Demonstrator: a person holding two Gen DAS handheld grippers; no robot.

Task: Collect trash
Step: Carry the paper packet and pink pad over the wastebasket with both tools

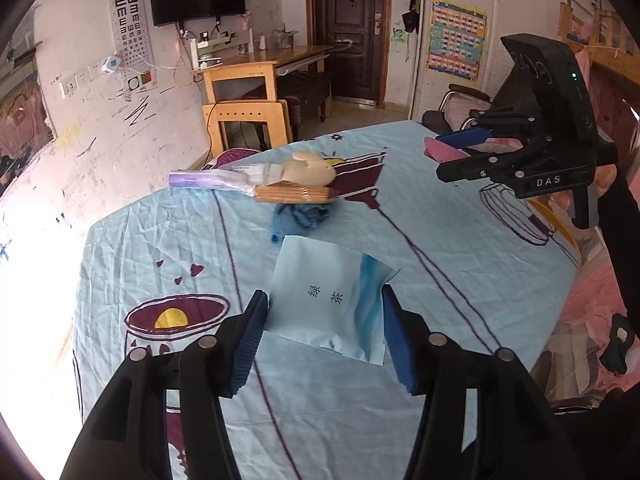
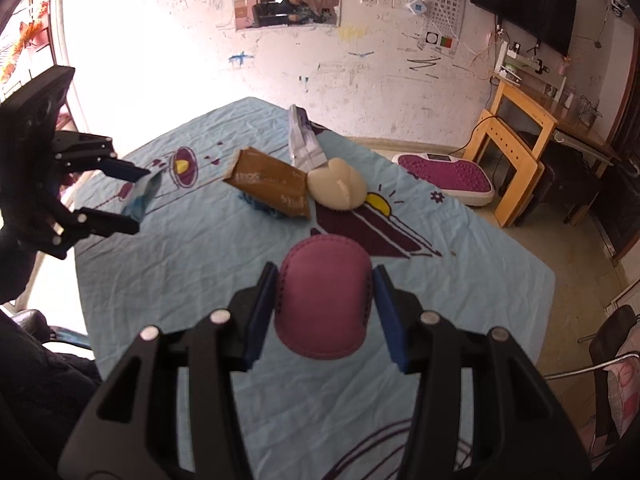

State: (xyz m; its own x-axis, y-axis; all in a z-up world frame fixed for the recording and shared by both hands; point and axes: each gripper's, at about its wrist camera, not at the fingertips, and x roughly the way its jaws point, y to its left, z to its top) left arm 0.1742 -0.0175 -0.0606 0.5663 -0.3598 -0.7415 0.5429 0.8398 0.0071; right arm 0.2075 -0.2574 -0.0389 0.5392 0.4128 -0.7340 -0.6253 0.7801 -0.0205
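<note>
Tea packet [image 1: 324,300] clamped in left tongs [image 1: 325,334], pink pouch [image 2: 324,304] in right tongs [image 2: 325,314]

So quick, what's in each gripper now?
Left gripper: closed on the light blue packet.
Right gripper: closed on the pink pouch.

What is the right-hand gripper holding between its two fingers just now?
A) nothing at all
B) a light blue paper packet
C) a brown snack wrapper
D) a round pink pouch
D: in its own camera view the right gripper has its blue pads pressed on both sides of the pink pouch; the brown wrapper lies on the table farther off.
</note>
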